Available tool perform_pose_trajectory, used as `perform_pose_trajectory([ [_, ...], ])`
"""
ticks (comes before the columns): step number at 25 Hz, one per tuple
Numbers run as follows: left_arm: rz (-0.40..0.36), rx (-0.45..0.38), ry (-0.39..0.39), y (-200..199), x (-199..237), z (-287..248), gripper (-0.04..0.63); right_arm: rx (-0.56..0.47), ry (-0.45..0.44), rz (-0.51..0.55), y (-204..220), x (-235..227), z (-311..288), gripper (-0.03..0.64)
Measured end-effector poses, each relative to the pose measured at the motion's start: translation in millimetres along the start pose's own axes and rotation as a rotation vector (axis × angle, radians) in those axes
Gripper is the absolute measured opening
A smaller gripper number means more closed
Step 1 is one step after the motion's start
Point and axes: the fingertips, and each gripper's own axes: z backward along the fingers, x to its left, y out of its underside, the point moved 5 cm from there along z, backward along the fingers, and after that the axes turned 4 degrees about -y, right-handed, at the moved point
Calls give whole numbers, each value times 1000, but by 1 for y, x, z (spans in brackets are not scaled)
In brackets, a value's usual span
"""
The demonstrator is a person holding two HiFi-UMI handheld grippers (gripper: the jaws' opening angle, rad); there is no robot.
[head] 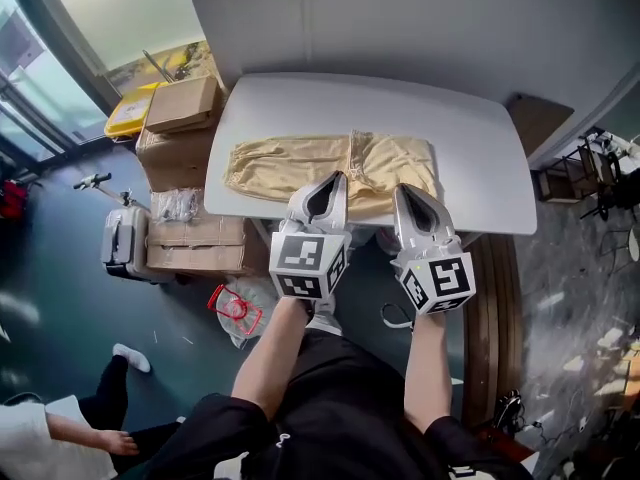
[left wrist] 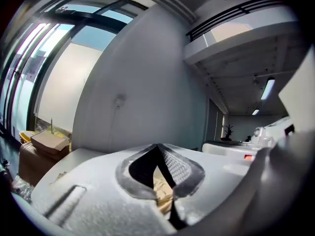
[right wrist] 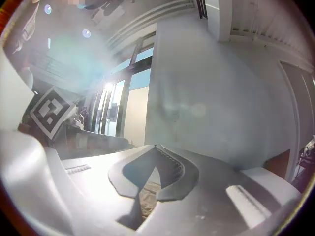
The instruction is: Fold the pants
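Pants [head: 290,163] flat on bench [head: 470,138]. Left tongs [head: 337,176], right tongs [head: 403,188] closed at near edge, probably for folding; grip unclear.

Far half of the table [head: 330,103] is bare, so you can pass freely there, up to the wall [head: 400,18] just behind it. The right end is bare too. The pants [head: 290,163] cover the near strip. Your left is crowded: stacked cardboard boxes [head: 180,108] just beside the table's end, with a suitcase [head: 125,243] next to them. On your right, a brown board [head: 540,118] leans at the wall. A red wire frame [head: 235,310] lies on the floor near your left leg.
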Motion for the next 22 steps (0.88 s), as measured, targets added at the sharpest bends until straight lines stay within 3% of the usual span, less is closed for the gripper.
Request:
perform_pose_trajectory([
  [7, 55, 14, -26, -9, 34, -46, 5, 33, 11, 11, 2, -23, -54, 5],
  [11, 46, 25, 12, -1, 48, -70, 5, 58, 10, 10, 7, -31, -82, 5],
  [16, 108, 39, -21, -6, 65, -89, 5, 43, 11, 11, 11, -37, -102, 5],
  [22, 92, 51, 6, 1, 62, -102, 5, 94, 28, 22, 22, -44, -104, 5],
])
